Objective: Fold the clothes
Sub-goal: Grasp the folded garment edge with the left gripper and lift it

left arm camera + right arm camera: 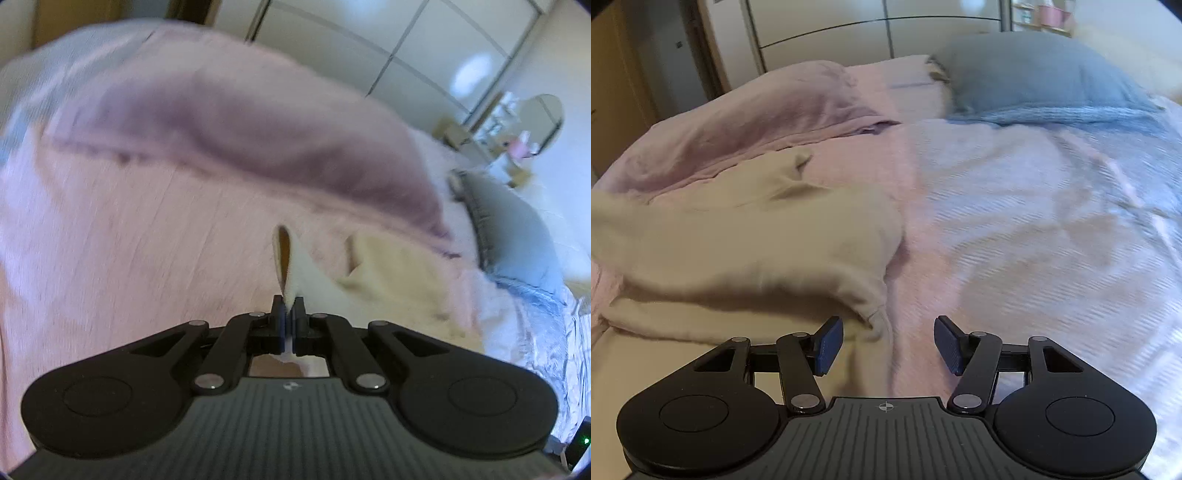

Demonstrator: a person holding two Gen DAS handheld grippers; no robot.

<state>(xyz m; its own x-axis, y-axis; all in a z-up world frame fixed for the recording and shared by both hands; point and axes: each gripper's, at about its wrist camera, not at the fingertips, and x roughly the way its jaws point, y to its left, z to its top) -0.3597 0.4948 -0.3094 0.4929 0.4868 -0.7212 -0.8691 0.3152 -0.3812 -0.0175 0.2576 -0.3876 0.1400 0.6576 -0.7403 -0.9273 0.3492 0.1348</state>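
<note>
A cream garment [746, 243] lies bunched on the pink bedspread [923, 192], reaching to the left edge of the right wrist view. My left gripper [289, 306] is shut on a folded edge of this cream garment [388, 273], which stands up as a loop in front of the jaws. My right gripper [888, 341] is open and empty, just above the bed at the garment's right hem; its left pad [829, 345] is next to the hem.
A mauve blanket [258, 122] is heaped across the far side of the bed, also in the right wrist view [757, 114]. A grey-blue pillow [1034, 81] lies at the head. White wardrobe doors [369, 40] and a round mirror [543, 118] stand behind.
</note>
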